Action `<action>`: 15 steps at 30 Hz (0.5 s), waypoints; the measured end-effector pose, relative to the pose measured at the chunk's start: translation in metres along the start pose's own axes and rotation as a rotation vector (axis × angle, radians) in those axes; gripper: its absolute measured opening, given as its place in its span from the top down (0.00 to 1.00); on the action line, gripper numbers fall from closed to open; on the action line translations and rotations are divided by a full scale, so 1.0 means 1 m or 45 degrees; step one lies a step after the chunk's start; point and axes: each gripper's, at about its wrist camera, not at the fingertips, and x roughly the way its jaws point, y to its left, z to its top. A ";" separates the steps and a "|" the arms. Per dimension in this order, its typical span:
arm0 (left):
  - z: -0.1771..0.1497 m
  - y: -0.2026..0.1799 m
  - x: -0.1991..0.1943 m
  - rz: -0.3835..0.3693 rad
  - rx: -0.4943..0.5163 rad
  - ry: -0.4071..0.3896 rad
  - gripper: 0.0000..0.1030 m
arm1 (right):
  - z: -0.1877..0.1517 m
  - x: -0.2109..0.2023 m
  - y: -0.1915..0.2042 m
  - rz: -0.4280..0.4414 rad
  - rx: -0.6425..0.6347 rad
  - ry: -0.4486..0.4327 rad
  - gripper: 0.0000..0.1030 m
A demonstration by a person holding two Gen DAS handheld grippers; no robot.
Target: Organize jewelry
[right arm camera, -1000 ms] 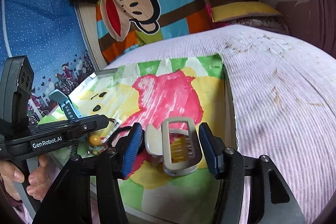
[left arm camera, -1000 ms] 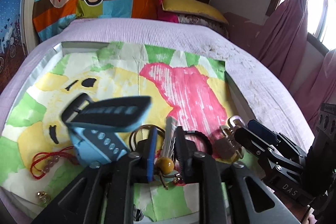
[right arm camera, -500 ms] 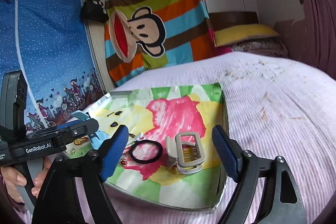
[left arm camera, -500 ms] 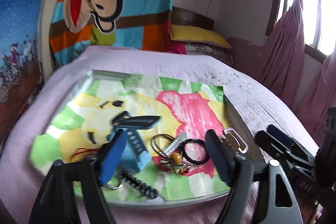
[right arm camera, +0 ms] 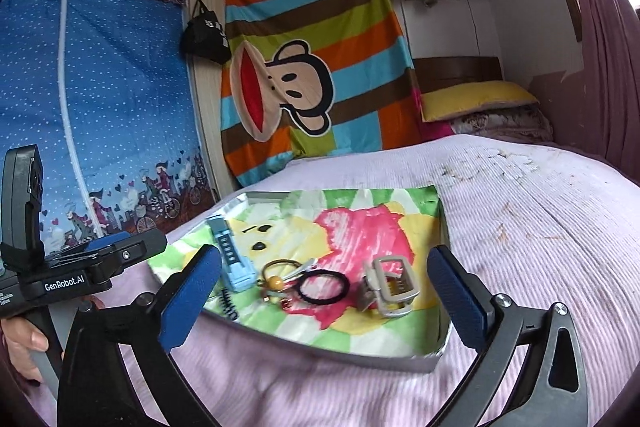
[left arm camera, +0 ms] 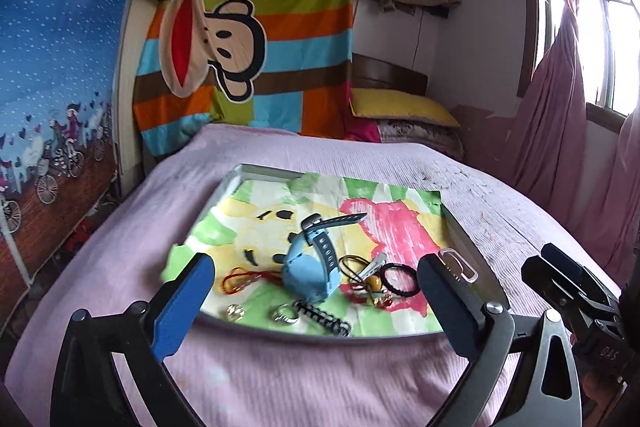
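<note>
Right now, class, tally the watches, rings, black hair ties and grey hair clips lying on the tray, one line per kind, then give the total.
blue watch: 1
rings: 2
black hair tie: 1
grey hair clip: 1
Total: 5

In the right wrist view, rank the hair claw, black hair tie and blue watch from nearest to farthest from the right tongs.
1. Hair claw: right side of the tray, just ahead of the open right tongs.
2. Black hair tie: middle, left of the claw.
3. Blue watch: left side, stretching toward the tray's far corner.
</note>
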 end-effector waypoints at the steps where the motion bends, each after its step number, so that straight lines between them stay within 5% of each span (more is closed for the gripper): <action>1: -0.002 0.001 -0.004 0.005 -0.001 -0.005 0.00 | -0.002 -0.005 0.004 0.004 -0.007 -0.005 0.02; 15: -0.026 0.015 -0.067 0.056 0.024 -0.084 0.00 | -0.018 -0.069 0.040 0.027 -0.063 -0.064 0.01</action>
